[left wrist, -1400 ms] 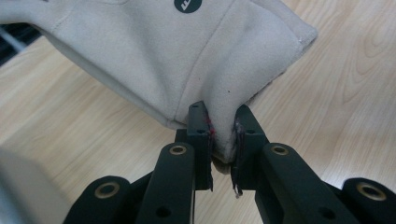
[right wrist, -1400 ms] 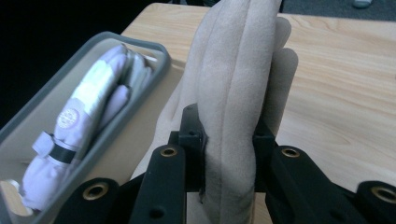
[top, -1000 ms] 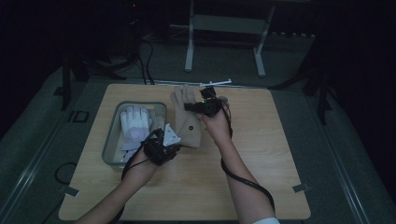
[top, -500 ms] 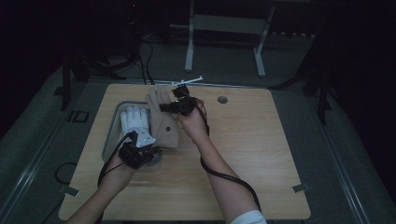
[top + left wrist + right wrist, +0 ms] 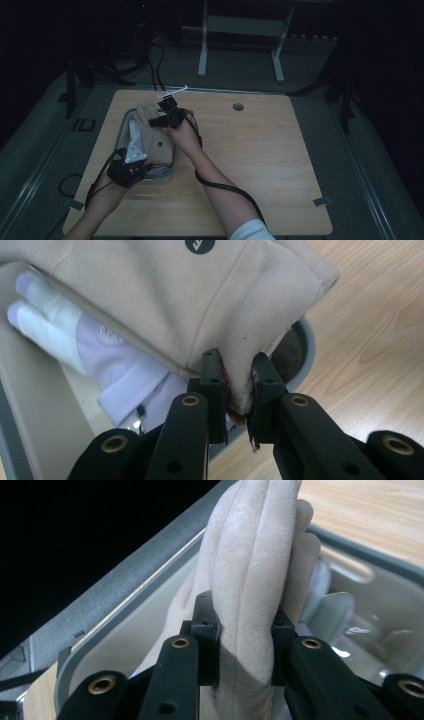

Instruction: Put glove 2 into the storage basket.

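Beige glove held over the grey bin

Beige glove [image 5: 152, 132] hangs stretched above the grey bin [image 5: 170, 170] at the table's [image 5: 280, 165] left side. Nearest, the left gripper [image 5: 131, 167] pinches the glove's cuff edge between its jaws. Beneath, a white glove [image 5: 100, 355] lies in the bin. Farther off, the right gripper [image 5: 167, 114] clamps the beige glove's bunched fingers [image 5: 255, 555].

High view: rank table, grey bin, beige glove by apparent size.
1. Table, by far the largest.
2. Grey bin.
3. Beige glove, draped over the bin and hiding much of it, so the gap between these two looks small.
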The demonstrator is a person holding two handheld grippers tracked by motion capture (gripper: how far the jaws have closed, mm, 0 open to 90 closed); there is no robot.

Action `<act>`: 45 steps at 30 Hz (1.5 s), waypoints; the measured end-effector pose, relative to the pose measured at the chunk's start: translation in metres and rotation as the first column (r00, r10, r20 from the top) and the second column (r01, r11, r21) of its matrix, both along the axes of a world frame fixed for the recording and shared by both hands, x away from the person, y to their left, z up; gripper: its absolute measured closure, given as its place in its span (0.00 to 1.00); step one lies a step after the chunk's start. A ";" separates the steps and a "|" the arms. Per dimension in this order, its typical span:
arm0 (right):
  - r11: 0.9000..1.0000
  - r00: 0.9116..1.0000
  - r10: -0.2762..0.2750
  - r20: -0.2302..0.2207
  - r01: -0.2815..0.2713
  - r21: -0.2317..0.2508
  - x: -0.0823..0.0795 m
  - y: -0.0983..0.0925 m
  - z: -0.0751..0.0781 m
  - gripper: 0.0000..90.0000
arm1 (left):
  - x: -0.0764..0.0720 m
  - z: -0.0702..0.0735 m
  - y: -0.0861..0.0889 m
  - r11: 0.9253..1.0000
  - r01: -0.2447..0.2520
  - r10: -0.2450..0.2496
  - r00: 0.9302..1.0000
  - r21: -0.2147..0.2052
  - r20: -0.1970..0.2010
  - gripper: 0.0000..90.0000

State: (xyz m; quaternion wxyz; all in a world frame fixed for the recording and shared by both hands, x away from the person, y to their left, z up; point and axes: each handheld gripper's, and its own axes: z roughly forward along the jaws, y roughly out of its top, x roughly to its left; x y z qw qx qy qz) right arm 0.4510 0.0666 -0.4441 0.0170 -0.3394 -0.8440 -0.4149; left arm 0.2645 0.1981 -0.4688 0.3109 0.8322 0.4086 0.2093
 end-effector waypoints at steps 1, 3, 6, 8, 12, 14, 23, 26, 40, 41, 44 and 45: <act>1.000 1.000 0.008 -0.005 -0.008 -0.008 0.000 0.004 -0.002 0.82 | 0.000 -0.001 0.001 1.000 0.001 -0.001 1.000 0.002 -0.006 0.90; 1.000 1.000 0.017 -0.009 -0.017 -0.021 0.000 0.010 -0.008 0.82 | 0.000 -0.004 0.003 1.000 -0.006 0.006 1.000 -0.004 -0.016 0.90; 0.999 0.999 0.022 -0.030 -0.023 -0.029 0.003 0.017 -0.015 0.82 | 0.002 -0.009 0.007 1.000 -0.011 0.011 0.999 -0.009 -0.033 0.90; 0.999 0.999 0.024 -0.043 -0.026 -0.040 0.005 0.020 -0.021 0.82 | 0.004 -0.012 0.009 1.000 -0.012 0.011 0.999 -0.013 -0.042 0.90; 0.998 0.998 0.017 -0.055 -0.020 -0.051 0.010 0.022 -0.028 0.81 | 0.009 -0.015 0.009 1.000 -0.012 0.011 0.998 -0.021 -0.060 0.89; 0.998 0.998 0.017 -0.056 -0.021 -0.065 0.012 0.023 -0.030 0.80 | 0.011 -0.015 0.009 1.000 -0.010 0.008 0.998 -0.022 -0.070 0.89; 0.997 0.999 0.031 -0.042 -0.034 -0.075 0.014 0.016 -0.031 0.62 | 0.011 -0.006 0.007 0.999 0.025 -0.029 0.996 -0.047 -0.085 0.57; 0.996 0.998 0.040 -0.048 -0.044 -0.082 0.014 0.011 -0.027 0.51 | 0.010 -0.005 0.004 0.998 0.035 -0.039 0.996 -0.050 -0.085 0.50; 0.998 0.997 0.059 0.056 -0.057 -0.029 0.002 -0.037 0.000 0.25 | 0.001 0.014 0.006 0.984 0.017 -0.015 1.000 -0.176 0.017 0.18; 0.998 0.996 0.061 0.065 -0.059 -0.032 0.000 -0.041 0.000 0.25 | 0.001 0.015 0.005 0.984 0.023 -0.018 0.999 -0.178 0.027 0.18; 0.997 0.994 0.074 0.083 -0.072 -0.029 -0.006 -0.050 0.001 0.23 | 0.004 0.014 0.000 0.981 0.008 0.001 0.999 -0.194 0.045 0.18; 0.997 0.992 0.078 0.100 -0.076 -0.031 -0.009 -0.056 0.001 0.23 | 0.005 0.014 -0.001 0.981 0.009 0.000 0.999 -0.192 0.043 0.18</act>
